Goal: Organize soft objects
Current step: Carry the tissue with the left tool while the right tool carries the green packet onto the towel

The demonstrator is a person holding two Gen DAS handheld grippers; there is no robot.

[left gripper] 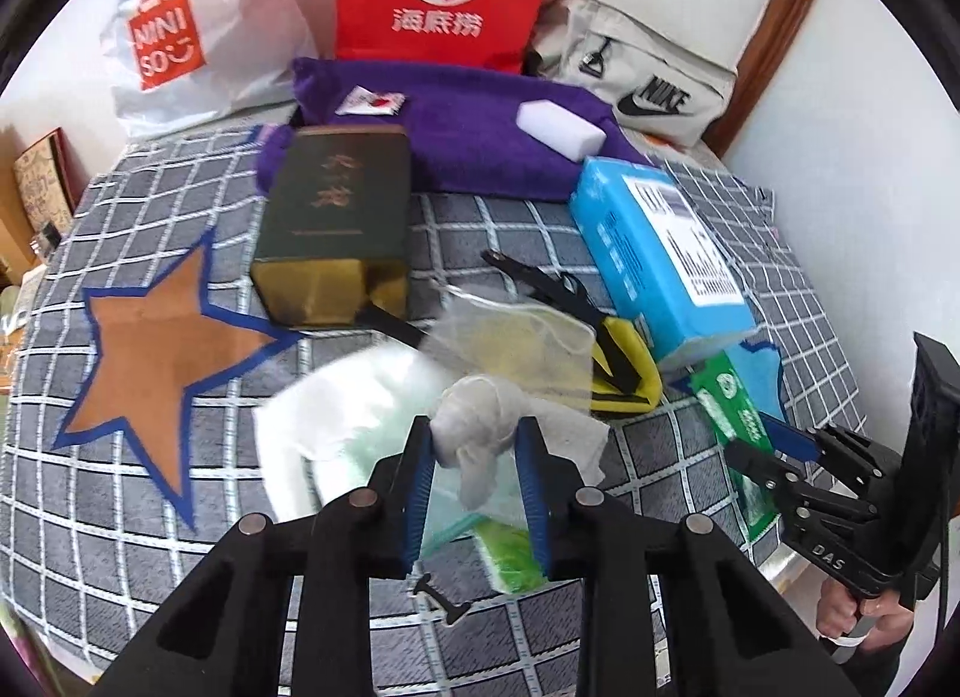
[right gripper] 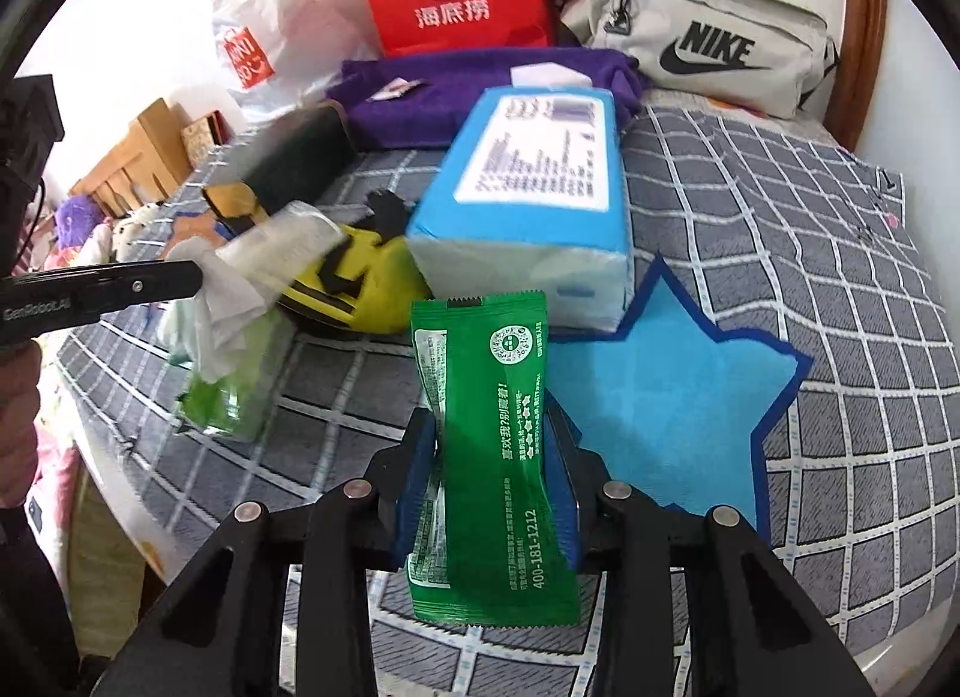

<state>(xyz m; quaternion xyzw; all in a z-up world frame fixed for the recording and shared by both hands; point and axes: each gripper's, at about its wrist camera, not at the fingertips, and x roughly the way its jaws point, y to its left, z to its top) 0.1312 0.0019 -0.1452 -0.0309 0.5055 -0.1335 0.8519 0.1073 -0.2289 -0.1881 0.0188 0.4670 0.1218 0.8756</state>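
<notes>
Meanwhile, over the bed (right gripper: 780,205), the left tool (left gripper: 474,445) pinches a white tissue wad (left gripper: 474,415) while the right tool (right gripper: 492,445) clamps a green sachet (right gripper: 486,445), both apparently lifted for sorting.

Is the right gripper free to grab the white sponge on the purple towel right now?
Probably not: the right gripper is shut on the green packet, and the blue tissue pack stands before the white sponge.

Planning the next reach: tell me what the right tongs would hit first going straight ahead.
Likely the blue tissue pack, beyond the green sachet the right tongs hold; depth is unclear, so the quilt might come first.
</notes>
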